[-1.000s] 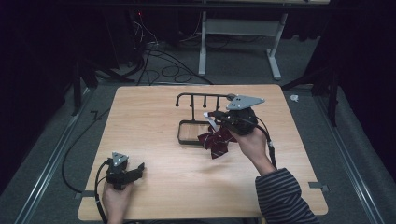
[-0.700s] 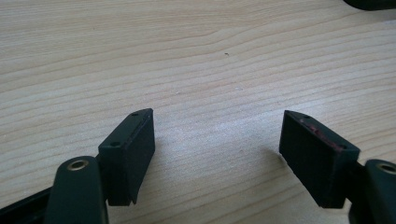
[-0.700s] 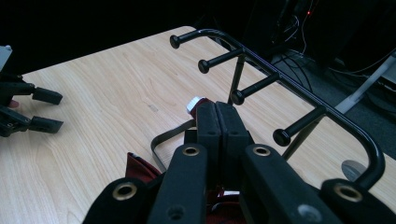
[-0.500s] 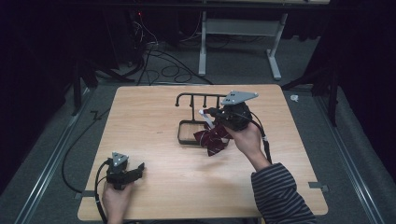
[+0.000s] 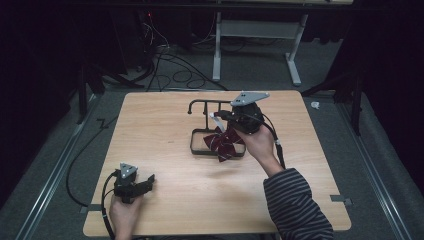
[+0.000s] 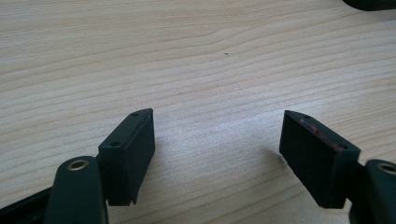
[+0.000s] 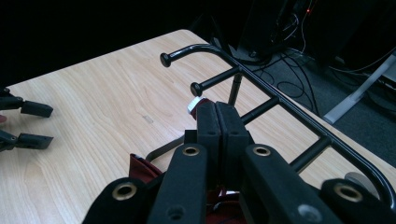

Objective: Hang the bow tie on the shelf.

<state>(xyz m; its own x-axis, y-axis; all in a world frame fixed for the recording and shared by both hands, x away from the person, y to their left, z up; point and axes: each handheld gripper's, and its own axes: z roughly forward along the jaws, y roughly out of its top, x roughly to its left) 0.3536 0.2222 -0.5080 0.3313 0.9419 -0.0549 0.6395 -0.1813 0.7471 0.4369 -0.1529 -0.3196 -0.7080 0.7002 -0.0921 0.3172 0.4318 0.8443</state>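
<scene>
Two grippers: right gripper clamped on dark red bow tie beside black hook rack; left gripper jaws apart, empty, over wooden table.

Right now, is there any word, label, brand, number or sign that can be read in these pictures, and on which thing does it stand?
None: no text can be read anywhere.
The dark red bow held by the right gripper: only a striped pattern, no lettering.
The black rack: plain metal, no label.
The left gripper pads: bare, no marking.
The wooden table: only grain.
</scene>
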